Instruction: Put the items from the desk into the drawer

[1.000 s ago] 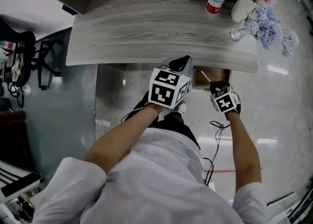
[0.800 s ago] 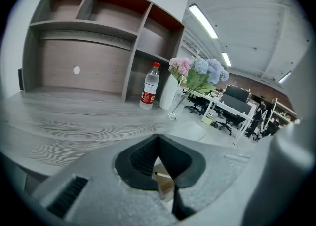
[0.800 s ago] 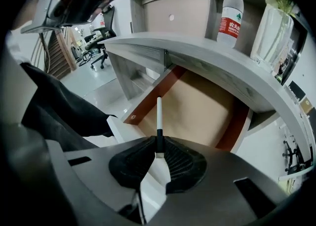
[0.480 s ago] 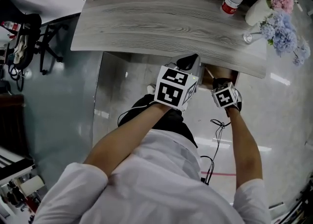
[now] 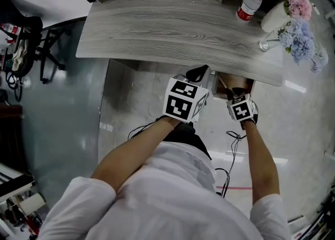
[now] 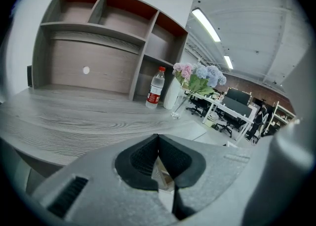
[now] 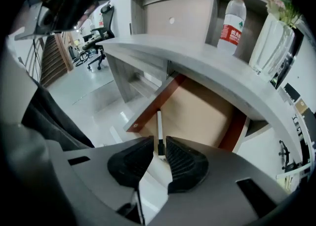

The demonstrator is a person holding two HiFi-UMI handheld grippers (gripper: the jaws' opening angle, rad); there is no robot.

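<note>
A thin white pen with a dark end [image 7: 158, 125] sticks out forward from between the jaws of my right gripper [image 7: 159, 141], which is shut on it. The pen hangs over the open wooden drawer [image 7: 202, 116] under the grey desk [image 5: 172, 29]. From the head view the pen [image 5: 220, 82] points up-left from the right gripper [image 5: 235, 94] at the drawer [image 5: 247, 83]. My left gripper [image 5: 198, 71] is just in front of the desk's edge, left of the drawer. Its jaws [image 6: 158, 139] are shut with nothing between them.
A water bottle [image 5: 249, 4], a white vase [image 5: 274, 18] of flowers [image 5: 301, 40] and a glass [image 5: 266, 42] stand at the desk's right end. A shelf unit [image 6: 98, 32] rises behind the desk. An office chair [image 5: 21, 50] stands at the far left.
The left gripper has drawn back a little from the desk's edge. The right gripper stays at the drawer, still holding the pen.
</note>
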